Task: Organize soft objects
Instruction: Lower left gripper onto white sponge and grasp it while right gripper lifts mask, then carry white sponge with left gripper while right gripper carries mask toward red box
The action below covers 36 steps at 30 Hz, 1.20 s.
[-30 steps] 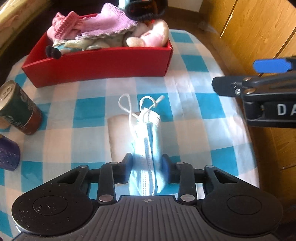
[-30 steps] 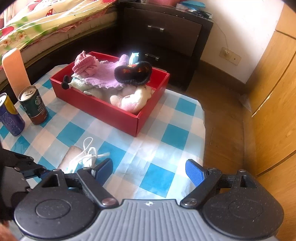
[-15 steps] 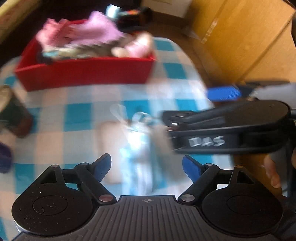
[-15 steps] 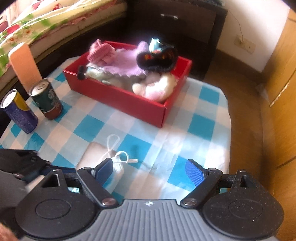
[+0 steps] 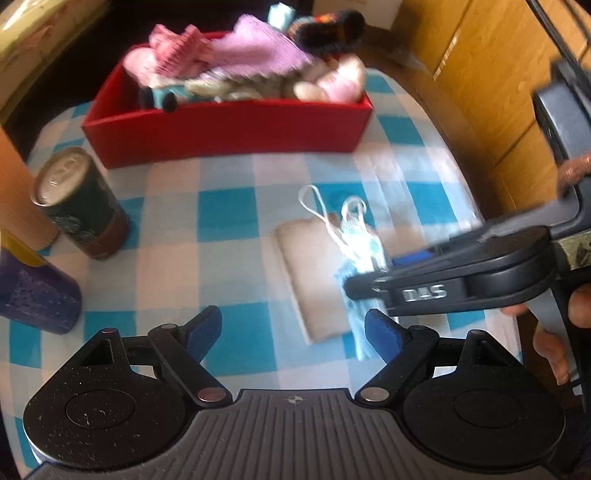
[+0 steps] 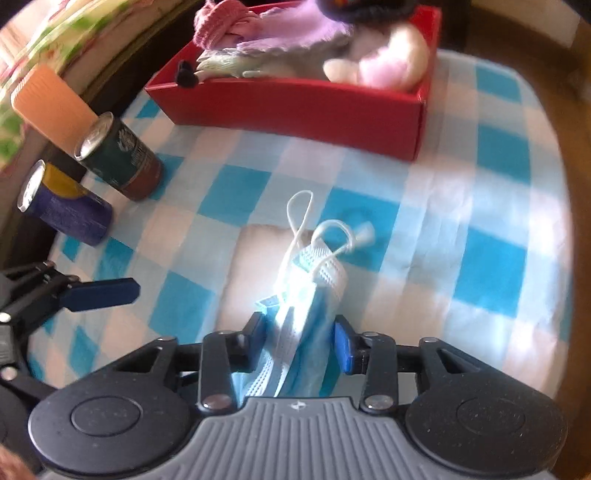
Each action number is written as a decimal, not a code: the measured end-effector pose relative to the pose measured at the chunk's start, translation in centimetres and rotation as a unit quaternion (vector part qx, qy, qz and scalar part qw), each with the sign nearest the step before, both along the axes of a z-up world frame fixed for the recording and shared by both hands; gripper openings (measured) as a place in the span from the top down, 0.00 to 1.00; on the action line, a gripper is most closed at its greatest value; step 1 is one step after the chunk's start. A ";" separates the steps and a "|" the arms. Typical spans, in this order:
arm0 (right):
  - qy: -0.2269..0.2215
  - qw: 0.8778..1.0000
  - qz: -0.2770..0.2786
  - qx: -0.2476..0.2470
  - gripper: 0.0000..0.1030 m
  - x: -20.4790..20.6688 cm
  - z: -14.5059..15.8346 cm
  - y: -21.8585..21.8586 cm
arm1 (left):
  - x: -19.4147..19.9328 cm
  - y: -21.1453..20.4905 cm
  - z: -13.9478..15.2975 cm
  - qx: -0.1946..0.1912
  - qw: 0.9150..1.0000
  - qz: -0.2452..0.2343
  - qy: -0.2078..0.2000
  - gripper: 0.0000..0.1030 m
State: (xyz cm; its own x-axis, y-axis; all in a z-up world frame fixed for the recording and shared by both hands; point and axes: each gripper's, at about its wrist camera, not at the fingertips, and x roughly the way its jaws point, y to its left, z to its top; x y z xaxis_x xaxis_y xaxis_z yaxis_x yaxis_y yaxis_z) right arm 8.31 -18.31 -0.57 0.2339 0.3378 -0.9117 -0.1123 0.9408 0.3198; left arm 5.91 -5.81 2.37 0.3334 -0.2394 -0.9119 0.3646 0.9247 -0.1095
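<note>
Nearest me, my right hand-held gripper [image 6: 300, 341] has just been closing and its pads now pinch the folded blue face mask [image 6: 310, 295], which bunches up between them with its white ear loops trailing forward over a pale flat pad [image 6: 251, 266] on the checked surface [image 6: 480, 206]. My left hand-held gripper [image 5: 293, 332] has just been opening; its blue pads stand wide apart with nothing between them, just beside the mask's near end. From the left wrist view the right tool crosses in from the right edge, and I can read "DAS" in white on its black arm [image 5: 424, 293]; a person's fingers [image 5: 550, 350] wrap its handle. Off to the left stand two cans, a purple one with a yellow band [image 6: 66, 206] nearer and a dark green and brown one [image 6: 122, 162] behind it; their printing is too blurred to read. An orange ribbed cylinder [image 6: 51, 107] rises just beyond them at the surface's left edge. Open checked cloth lies between the mask and the red box [image 6: 303, 107], and more to the right of the mask up to the surface's rounded right edge, where wooden floor and cabinet doors [image 5: 491, 74] begin. The red box sits at the far side, heaped with a pink knit piece [image 5: 177, 48], a lilac cloth [image 5: 258, 51], a pale plush toy [image 6: 388, 62] and a dark slipper-like item [image 5: 328, 29].
</note>
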 end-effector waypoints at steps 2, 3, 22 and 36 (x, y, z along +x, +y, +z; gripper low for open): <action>0.007 0.999 -0.014 0.028 0.95 0.0 -0.1 -1.1 | 0.3 0.9 0.6 -0.017 1.000 0.017 -0.003 0.18; 0.004 0.999 -0.018 0.031 0.98 -0.1 0.2 -1.5 | 0.6 1.4 0.7 -0.029 0.999 0.029 -0.001 0.17; -0.073 0.993 -0.080 -0.041 1.00 -0.5 4.1 -7.8 | 3.5 -5.0 -4.3 -0.042 0.982 0.168 0.080 0.11; -0.082 0.994 -0.065 -0.028 0.99 -0.7 5.0 -7.4 | 2.3 -4.5 -5.3 -0.012 0.989 0.132 0.059 0.27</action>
